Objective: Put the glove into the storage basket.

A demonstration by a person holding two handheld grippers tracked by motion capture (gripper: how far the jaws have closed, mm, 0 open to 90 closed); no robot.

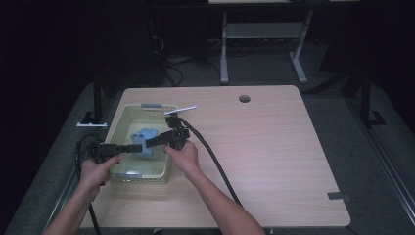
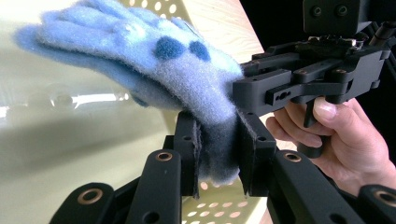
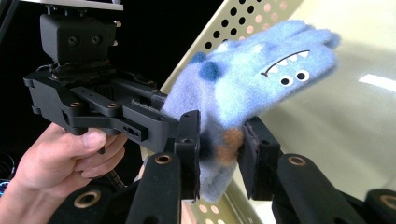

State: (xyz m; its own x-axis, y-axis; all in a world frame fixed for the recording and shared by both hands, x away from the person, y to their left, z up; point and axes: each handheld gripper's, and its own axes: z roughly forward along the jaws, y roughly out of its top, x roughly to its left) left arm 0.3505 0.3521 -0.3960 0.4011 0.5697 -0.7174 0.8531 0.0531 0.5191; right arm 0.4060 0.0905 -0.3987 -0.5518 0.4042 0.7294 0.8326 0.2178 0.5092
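High view: blue glove [image 1: 145,135] hangs over the middle of a pale perforated basket [image 1: 125,114] at the table's [image 1: 274,161] left side, caught between the two grippers. Left gripper [image 1: 138,148] comes in from the basket's left wall, right gripper [image 1: 150,143] from its right wall; their tips meet close together at the glove's near end.

Left gripper view: jaws clamped tight on the glove's darker cuff [image 2: 219,140], fabric squeezed between the pads. Long axis runs from cuff up and away to the left, glove fingers [image 2: 56,32] pointing toward the basket floor's pale far side. Two dark blue spots on the back. Right gripper [image 2: 247,86] sits just beside the cuff, with a hand [image 2: 336,140] behind it.

Right gripper view: jaws stand either side of the cuff [image 3: 219,144] with an orange patch; the left pad touches the fabric, the right pad shows a slight gap, so a loose hold at best. Glove [image 3: 261,79] tilts up to the right, printed face near the fingertips. Left gripper [image 3: 159,116] touching alongside.

Room: basket walls close on both sides; open tabletop to the right.
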